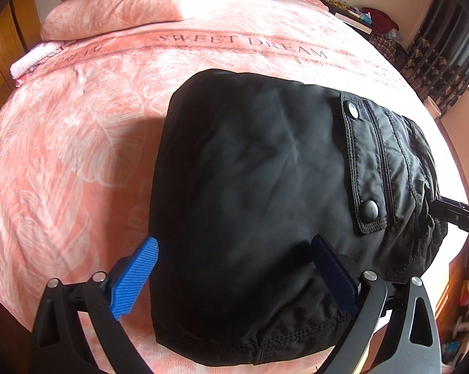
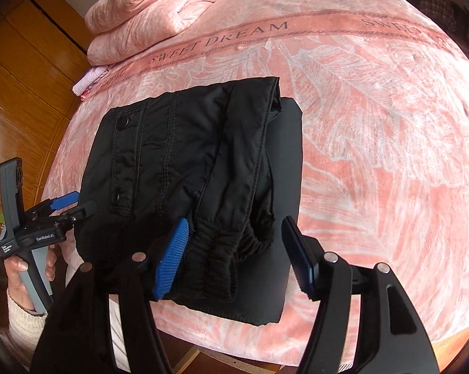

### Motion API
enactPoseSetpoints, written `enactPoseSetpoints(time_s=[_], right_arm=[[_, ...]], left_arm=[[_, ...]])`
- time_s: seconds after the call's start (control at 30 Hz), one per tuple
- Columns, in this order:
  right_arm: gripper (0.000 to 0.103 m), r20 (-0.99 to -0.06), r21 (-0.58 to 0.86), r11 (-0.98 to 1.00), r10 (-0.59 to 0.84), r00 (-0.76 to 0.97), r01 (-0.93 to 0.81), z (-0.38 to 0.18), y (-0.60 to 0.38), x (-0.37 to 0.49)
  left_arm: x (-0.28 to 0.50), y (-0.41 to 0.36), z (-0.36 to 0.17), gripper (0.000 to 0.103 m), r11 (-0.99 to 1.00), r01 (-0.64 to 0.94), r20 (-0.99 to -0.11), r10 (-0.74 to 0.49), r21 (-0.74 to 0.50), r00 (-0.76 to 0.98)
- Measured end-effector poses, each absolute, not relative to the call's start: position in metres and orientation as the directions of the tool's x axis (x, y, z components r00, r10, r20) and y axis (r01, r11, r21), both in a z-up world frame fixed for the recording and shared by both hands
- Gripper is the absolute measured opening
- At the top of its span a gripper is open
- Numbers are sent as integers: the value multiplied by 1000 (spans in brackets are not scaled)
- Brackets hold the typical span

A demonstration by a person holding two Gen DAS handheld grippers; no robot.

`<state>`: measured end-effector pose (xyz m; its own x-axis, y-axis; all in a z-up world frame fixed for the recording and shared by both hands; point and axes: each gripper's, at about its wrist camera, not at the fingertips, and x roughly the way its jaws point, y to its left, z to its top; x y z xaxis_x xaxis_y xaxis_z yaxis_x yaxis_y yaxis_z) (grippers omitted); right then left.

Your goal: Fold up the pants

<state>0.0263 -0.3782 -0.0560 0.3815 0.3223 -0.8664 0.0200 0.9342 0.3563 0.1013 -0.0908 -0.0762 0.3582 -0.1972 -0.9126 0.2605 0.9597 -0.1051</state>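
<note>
The black pants lie folded into a compact stack on the pink bed, pocket flap with two snaps on top. My left gripper is open, its blue fingers spread at the near edge of the stack, holding nothing. In the right wrist view the pants show their elastic waistband at the near end. My right gripper is open, its fingers either side of the waistband end, not clamped. The left gripper shows there at the stack's left edge.
A pink "SWEET DREAM" bedspread covers the bed. Folded pink quilts sit at the head. Wooden cabinets stand beside the bed. A cluttered nightstand and dark curtains are at the far right.
</note>
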Motion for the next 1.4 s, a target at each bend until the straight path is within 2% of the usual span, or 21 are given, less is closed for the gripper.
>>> enactPoseSetpoints(time_s=[0.13, 0.2, 0.23, 0.3, 0.47, 0.63, 0.93, 1.07, 1.27, 1.4], right_arm=[[62, -847, 424, 904, 378, 373, 47, -68, -377, 17], [49, -831, 460, 886, 409, 377, 52, -72, -377, 16], [48, -825, 474, 878, 417, 382, 65, -73, -378, 16], [38, -817, 483, 873, 421, 394, 70, -73, -379, 14], [29, -819, 452, 891, 393, 418, 47, -62, -375, 8], [28, -838, 412, 909, 355, 415, 55, -52, -378, 1], [32, -859, 407, 906, 336, 386, 117, -84, -383, 4], [52, -874, 342, 935, 277, 400, 98, -69, -377, -2], [47, -869, 229, 969, 162, 468, 90, -37, -363, -20], [46, -846, 226, 972, 165, 507, 61, -20, -347, -25]], left_arm=[[90, -88, -81, 99, 962, 250, -916, -197, -111, 351], [87, -87, -82, 99, 963, 247, -917, -194, -109, 350], [86, -86, -82, 99, 964, 243, -917, -192, -109, 349], [85, -84, -82, 99, 965, 235, -918, -197, -119, 344], [79, -83, -82, 99, 966, 223, -920, -200, -129, 337], [71, -91, -81, 99, 961, 249, -919, -202, -120, 338], [71, -96, -83, 99, 958, 276, -923, -172, -76, 344], [70, -94, -77, 99, 960, 265, -920, -181, -89, 347], [59, -95, -54, 99, 967, 244, -896, -167, -68, 412], [52, -96, -38, 99, 969, 237, -878, -177, -75, 446]])
